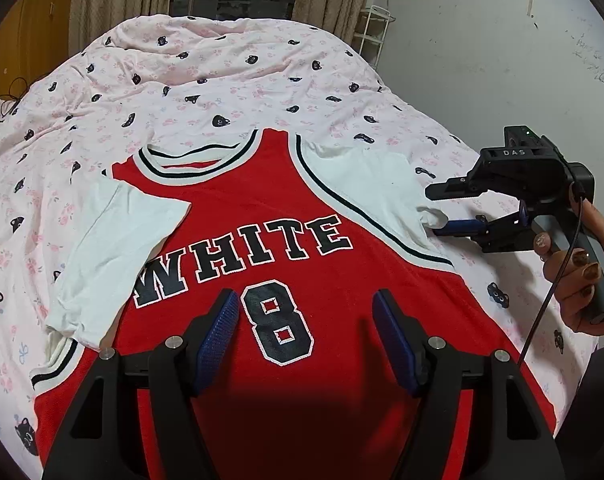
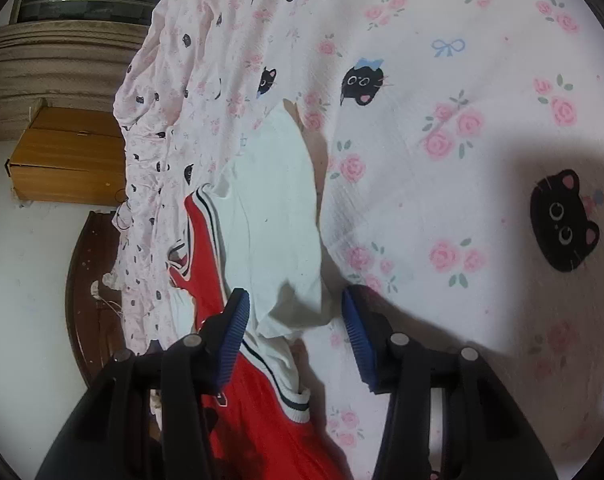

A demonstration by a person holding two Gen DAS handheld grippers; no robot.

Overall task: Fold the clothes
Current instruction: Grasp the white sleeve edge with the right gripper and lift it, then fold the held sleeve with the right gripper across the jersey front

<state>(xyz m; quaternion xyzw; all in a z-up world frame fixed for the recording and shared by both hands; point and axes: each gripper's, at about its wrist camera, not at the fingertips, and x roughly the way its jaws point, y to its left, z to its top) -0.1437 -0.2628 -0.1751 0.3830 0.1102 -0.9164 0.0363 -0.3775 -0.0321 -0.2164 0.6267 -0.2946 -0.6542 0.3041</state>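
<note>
Red knit jersey w/ white sleeves [image 1: 285, 208] laid flat, front up, mid-bed on pink cat-print quilt [image 1: 221, 80]. Left gripper [image 1: 306, 332] wide, empty, over the chest. Right gripper [image 2: 295, 312] part-open astride right sleeve hem [image 2: 285, 300], not yet pinched; hem to be seated deep between pads before closing, both layers taken.

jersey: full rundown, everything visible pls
The jersey is red knit with white short sleeves, black-and-white striped trim at neck and armholes, and "WHITE" over "8" in black, white-edged letters. It lies face up, mostly flat, on the cat-and-rose bedsheet. One sleeve is folded in over the chest. The right tongs straddle the other sleeve's hem, jaws apart. The left tongs hover open above the numeral.
</note>
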